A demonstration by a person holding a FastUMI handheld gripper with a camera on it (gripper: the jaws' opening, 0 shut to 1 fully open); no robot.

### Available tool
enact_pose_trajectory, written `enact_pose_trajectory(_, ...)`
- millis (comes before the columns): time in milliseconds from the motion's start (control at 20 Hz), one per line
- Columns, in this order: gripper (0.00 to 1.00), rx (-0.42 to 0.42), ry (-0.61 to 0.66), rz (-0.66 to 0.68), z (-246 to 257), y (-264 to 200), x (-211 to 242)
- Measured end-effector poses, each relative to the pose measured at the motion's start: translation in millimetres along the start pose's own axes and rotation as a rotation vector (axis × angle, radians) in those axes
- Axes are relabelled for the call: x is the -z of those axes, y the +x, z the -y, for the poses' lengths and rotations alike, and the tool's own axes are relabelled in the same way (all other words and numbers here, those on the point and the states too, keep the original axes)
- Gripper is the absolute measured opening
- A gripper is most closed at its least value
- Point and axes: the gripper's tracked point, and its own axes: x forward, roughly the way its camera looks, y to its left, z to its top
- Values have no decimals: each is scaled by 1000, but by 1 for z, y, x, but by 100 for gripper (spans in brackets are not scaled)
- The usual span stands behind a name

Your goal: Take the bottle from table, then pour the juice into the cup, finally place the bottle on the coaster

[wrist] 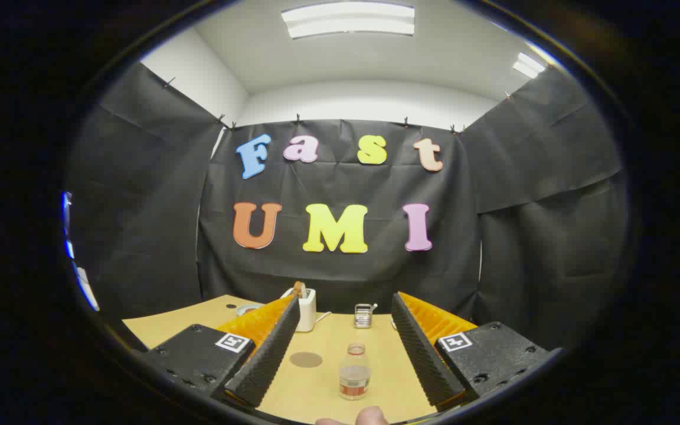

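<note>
Reaching for the juice bottle [355,372], the gripper [346,348] holds its fingers wide apart around it, not touching; next, close on the bottle, round coaster [306,359] beside.

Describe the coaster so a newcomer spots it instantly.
On the wooden table, look between the open tool's fingers. The coaster lies flat beside the upright clear bottle. It is the only flat dark round disc; everything near it stands up.

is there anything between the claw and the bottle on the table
Nothing visible. The small clear plastic bottle stands upright on the tan wooden table, in the gap between the open claw fingers. The flat round brown coaster lies off to its side.
</note>
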Motion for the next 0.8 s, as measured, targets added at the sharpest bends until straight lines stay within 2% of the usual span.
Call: enact_pose_trajectory(800,100,-5,-6,-6,-4,0,10)
